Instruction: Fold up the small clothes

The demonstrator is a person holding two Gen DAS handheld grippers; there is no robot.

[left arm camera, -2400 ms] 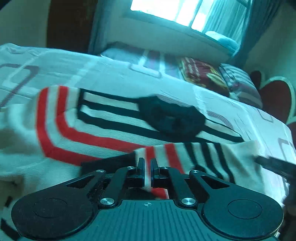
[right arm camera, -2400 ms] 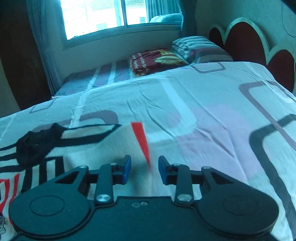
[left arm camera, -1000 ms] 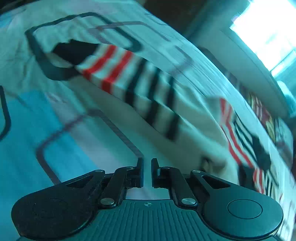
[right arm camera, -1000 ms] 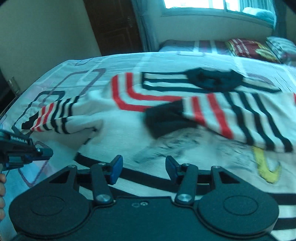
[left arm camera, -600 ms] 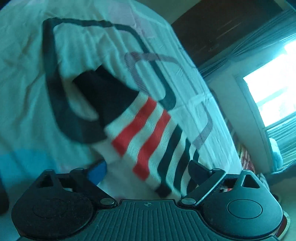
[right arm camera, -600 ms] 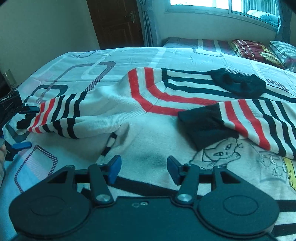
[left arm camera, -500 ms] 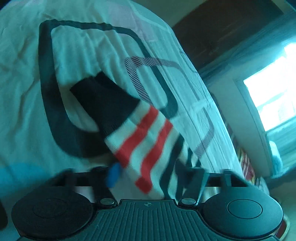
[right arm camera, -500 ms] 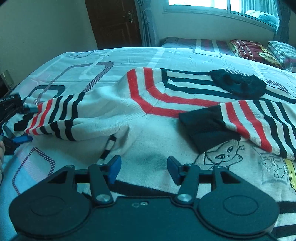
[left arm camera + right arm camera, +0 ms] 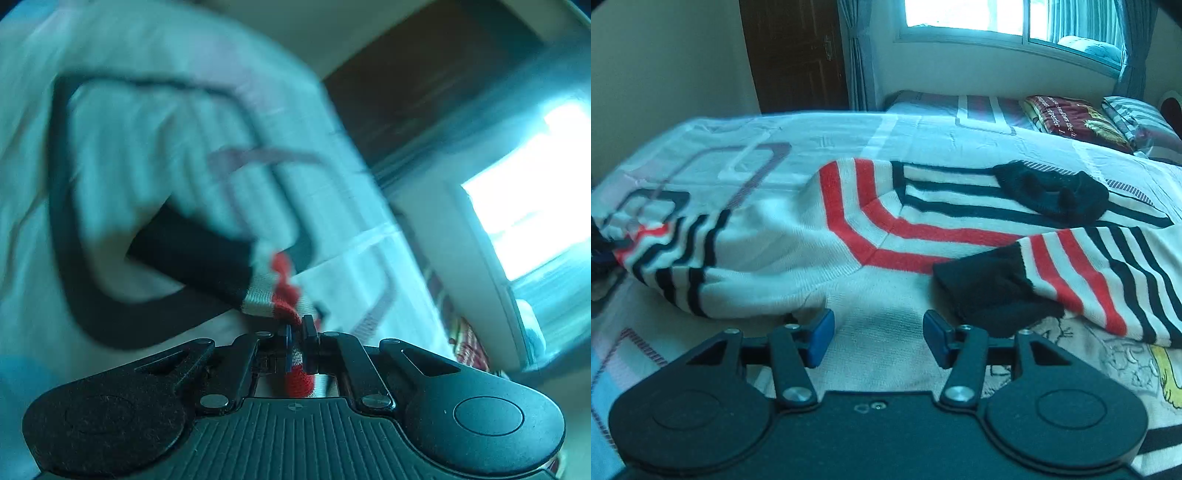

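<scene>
A small cream sweater (image 9: 768, 258) with red and black stripes and a black collar (image 9: 1052, 194) lies spread on the bed. Its right sleeve (image 9: 1089, 273) is folded across the chest, black cuff (image 9: 990, 295) inward. The left sleeve (image 9: 665, 251) stretches out to the left. My left gripper (image 9: 295, 332) is shut on that sleeve (image 9: 280, 291) just behind its black cuff (image 9: 192, 254) and holds it off the bed. My right gripper (image 9: 878, 336) is open and empty, low over the sweater's body.
The patterned bedsheet (image 9: 849, 136) covers the whole bed. Pillows (image 9: 1071, 122) lie at the far right under the window (image 9: 997, 18). A dark wooden door (image 9: 798, 51) stands at the back left.
My left gripper has closed on the left sleeve near its cuff and lifted it. My right gripper has stayed open and moved in slightly over the sweater.
</scene>
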